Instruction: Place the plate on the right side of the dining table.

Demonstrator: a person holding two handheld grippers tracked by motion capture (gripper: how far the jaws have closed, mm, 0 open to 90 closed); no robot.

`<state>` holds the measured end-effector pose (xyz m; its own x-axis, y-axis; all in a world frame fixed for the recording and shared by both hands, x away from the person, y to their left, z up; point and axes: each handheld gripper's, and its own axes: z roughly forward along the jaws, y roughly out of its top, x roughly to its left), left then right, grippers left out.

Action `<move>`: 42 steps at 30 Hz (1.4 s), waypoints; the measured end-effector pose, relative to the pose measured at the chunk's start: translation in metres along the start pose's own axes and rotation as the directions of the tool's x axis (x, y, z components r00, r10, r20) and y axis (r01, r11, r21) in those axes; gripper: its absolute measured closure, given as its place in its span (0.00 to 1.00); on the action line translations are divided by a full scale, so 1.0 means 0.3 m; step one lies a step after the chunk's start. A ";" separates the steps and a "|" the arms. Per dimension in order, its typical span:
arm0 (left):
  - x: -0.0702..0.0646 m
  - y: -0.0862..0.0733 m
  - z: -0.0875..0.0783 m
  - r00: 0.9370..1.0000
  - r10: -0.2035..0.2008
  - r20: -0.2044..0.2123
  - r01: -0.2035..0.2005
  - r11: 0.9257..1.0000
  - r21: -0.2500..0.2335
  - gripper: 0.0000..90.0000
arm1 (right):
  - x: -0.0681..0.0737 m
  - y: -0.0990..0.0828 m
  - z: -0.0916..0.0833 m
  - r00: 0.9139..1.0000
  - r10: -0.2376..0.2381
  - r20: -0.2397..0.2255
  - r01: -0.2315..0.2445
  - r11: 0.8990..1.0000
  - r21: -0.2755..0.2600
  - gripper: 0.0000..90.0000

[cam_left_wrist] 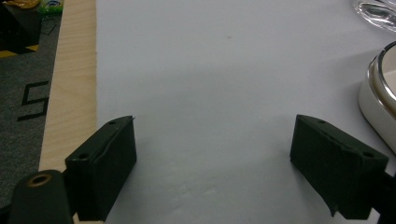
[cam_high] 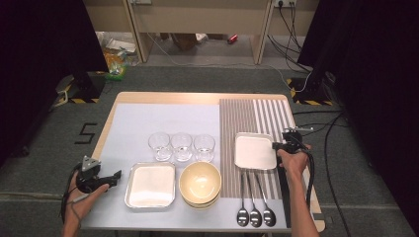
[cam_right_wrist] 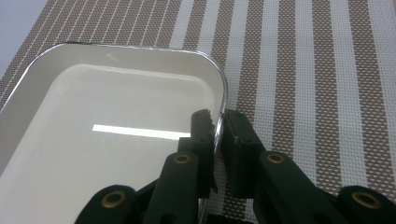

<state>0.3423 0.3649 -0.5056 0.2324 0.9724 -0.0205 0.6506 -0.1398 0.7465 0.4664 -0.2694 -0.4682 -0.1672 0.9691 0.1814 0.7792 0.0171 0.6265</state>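
The right hand-held gripper [cam_right_wrist: 217, 122] is clamped on the white tray's [cam_right_wrist: 116, 135] thin rim; lifting could let the tray pivot and slip.

white tray [cam_right_wrist: 107, 135] | rectangular, metal-rimmed | flat on striped mat [cam_right_wrist: 299, 70]

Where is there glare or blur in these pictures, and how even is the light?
High view: bright overhead light whitens the table's far edge, dark at both sides. Right gripper view: a ceiling-light streak glares in the white tray. Left gripper view: soft, slightly blurred, the glass smeared at the corner.
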 end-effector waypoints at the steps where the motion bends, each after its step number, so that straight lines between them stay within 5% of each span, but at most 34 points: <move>1: 0.000 0.000 0.000 1.000 0.000 0.000 0.000 1.000 0.000 0.15 | -0.001 0.000 -0.001 1.000 0.003 0.002 -0.003 1.000 -0.001 0.93; 12: 0.000 0.000 0.000 1.000 -0.001 0.000 0.001 1.000 0.000 0.15 | -0.011 -0.001 -0.020 1.000 -0.009 -0.007 0.009 1.000 -0.009 0.88; 21: 0.000 0.000 0.000 1.000 -0.001 0.001 0.001 1.000 0.000 0.15 | 0.002 -0.013 -0.019 0.999 -0.048 0.000 0.048 0.998 0.044 0.90; 42: 0.000 0.000 0.001 1.000 -0.002 0.000 0.002 1.000 -0.001 0.15 | -0.004 -0.003 -0.011 0.999 -0.030 0.023 0.030 1.000 -0.001 0.94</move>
<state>0.3424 0.3649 -0.5058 0.2315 0.9726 -0.0223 0.6506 -0.1377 0.7468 0.4638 -0.2714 -0.4664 -0.1764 0.9735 0.1453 0.7736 0.0459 0.6320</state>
